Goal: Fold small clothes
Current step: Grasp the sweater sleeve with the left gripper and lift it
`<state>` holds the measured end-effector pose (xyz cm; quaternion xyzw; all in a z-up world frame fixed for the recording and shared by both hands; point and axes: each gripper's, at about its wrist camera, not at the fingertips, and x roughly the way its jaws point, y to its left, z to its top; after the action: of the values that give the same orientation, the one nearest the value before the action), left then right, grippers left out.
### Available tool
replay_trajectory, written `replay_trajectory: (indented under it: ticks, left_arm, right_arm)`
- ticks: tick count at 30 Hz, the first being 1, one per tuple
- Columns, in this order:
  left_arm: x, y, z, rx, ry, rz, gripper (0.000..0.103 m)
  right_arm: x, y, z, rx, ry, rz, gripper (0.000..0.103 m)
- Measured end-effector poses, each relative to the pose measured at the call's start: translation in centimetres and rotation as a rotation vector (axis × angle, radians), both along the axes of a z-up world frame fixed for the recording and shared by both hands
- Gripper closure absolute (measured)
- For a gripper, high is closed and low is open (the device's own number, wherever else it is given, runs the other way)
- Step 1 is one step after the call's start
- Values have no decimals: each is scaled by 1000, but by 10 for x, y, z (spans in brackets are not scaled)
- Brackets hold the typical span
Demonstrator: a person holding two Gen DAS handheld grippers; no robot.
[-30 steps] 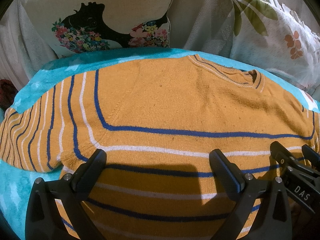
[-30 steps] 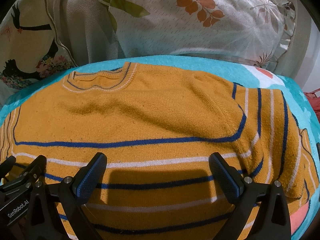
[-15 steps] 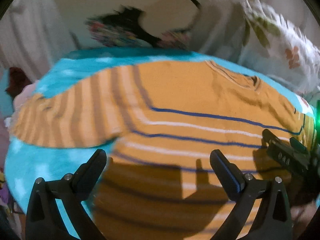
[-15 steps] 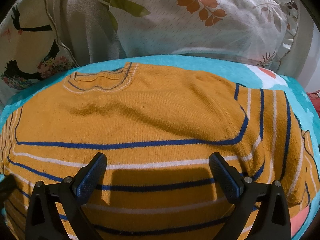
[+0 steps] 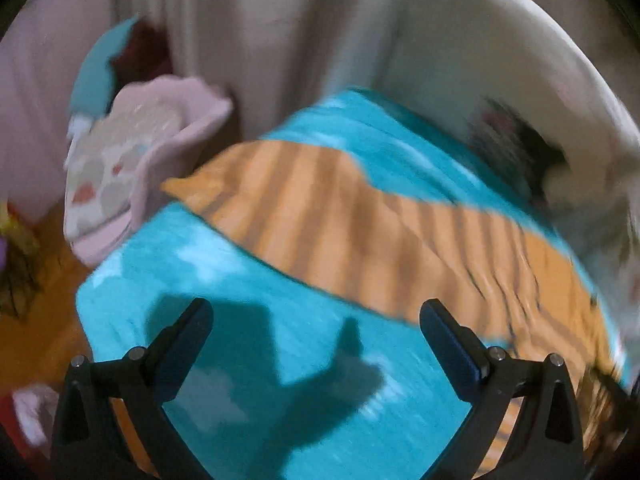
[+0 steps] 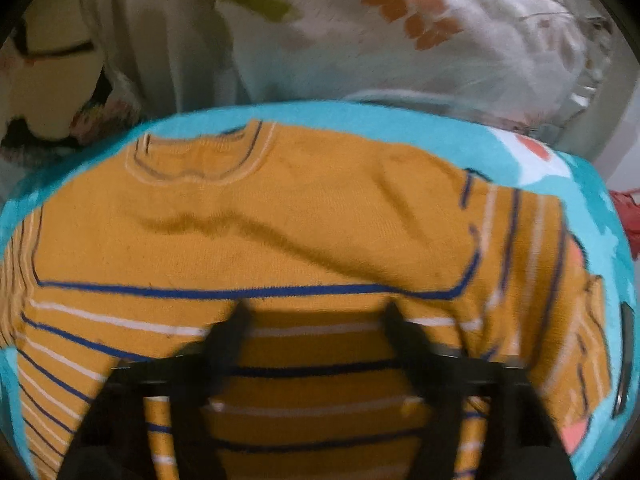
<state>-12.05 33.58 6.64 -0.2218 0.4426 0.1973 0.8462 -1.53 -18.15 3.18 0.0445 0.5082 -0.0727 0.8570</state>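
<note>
Hovering over bare turquoise blanket (image 5: 248,272), the left tool (image 5: 316,328) stands wide open with nothing between its fingers; view is blurred. A pink bundle of cloth (image 5: 132,168) lies far left, off the blanket's edge. The orange striped sweater (image 6: 256,236) lies flat on the blanket, collar at the far side, its sleeve reaching left. Right tool (image 6: 316,328) sits over the sweater's near striped part, jaws just closing to about half width; whether the pads pinch fabric I cannot tell.

turquoise blanket (image 6: 400,120), striped orange sweater (image 6: 280,220) spread flat
</note>
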Motion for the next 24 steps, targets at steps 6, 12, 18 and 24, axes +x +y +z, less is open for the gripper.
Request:
replay_trajectory:
  ticks: [6, 12, 18, 24]
  left_arm:
    - [22, 73, -30, -154, 0, 37, 8]
    - [38, 106, -45, -234, -24, 72, 13]
    - [49, 142, -47, -253, 16, 53, 95]
    - [49, 152, -20, -207, -20, 17, 94]
  right_arm:
    - [-27, 31, 50, 41, -76, -20, 49]
    - [-51, 73, 75, 69, -110, -20, 49]
    - [-57, 94, 79, 47, -100, -37, 49]
    - [-63, 93, 77, 61, -91, -82, 57]
